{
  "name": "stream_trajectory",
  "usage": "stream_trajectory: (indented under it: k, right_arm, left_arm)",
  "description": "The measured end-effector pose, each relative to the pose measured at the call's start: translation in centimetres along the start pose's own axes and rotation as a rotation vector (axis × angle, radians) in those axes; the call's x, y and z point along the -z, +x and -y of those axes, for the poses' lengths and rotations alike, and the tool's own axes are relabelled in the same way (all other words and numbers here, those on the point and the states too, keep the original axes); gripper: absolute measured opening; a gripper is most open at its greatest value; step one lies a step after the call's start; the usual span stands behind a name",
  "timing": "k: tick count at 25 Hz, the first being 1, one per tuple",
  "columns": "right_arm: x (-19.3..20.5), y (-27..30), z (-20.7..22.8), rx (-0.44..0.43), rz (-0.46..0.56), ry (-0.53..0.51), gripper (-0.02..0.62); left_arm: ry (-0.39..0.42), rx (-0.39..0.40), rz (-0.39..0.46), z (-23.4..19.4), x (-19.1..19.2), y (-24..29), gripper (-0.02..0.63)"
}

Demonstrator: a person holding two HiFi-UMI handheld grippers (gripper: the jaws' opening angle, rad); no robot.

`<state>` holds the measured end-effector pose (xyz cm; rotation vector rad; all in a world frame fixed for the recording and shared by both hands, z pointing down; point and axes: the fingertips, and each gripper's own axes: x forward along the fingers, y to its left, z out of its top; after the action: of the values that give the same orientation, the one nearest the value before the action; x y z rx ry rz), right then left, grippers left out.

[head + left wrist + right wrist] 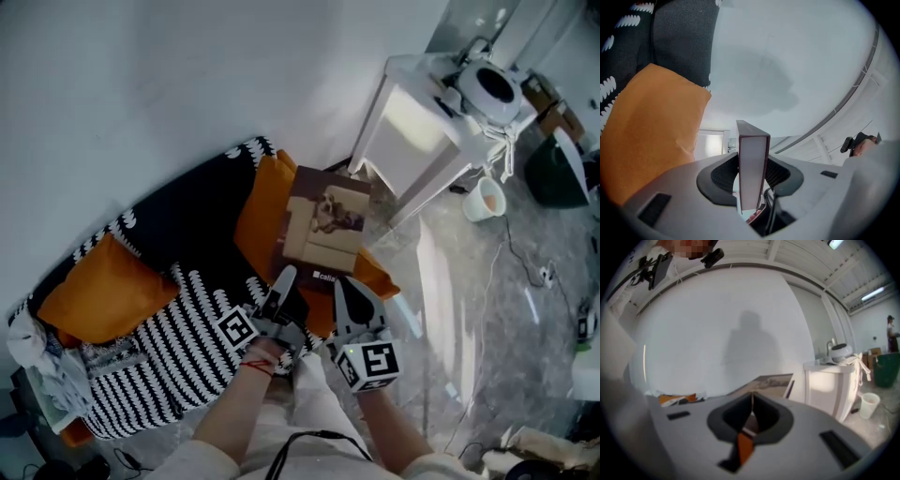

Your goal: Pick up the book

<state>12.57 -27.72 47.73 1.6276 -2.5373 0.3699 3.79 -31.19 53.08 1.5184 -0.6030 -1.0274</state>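
Observation:
A brown book [323, 230] with a pale picture on its cover hangs lifted over the sofa, held at its near edge by both grippers. My left gripper [282, 278] is shut on the book's near left corner. In the left gripper view the book [753, 164] stands edge-on between the dark pads [723, 176], which press on both its sides. My right gripper [345, 286] holds the near right corner. In the right gripper view its jaws stand almost together on a thin edge, and the book's cover [771, 382] stretches away beyond them.
Below the book lie orange cushions [103, 291] on a black-and-white patterned sofa cover [169, 366]. A white side table [412, 141] with a round white device [492, 92] stands to the right. A cup [484, 200], cables and a dark green bin [553, 173] are on the floor.

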Motion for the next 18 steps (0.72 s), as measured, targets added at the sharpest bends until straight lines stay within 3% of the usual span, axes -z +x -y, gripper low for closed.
stream_trajectory:
  k: [11, 18]
  right_arm:
    - [-2.9, 0.2, -0.7, -0.101, 0.004, -0.054, 0.014]
    - [-4.4, -0.3, -0.8, -0.117, 0.013, -0.063, 0.014]
  left_arm:
    - [0.013, 0.021, 0.011, 3.2, -0.8, 1.2, 0.172]
    - [0.004, 0.029, 0.025, 4.3, -0.9, 1.3, 0.172]
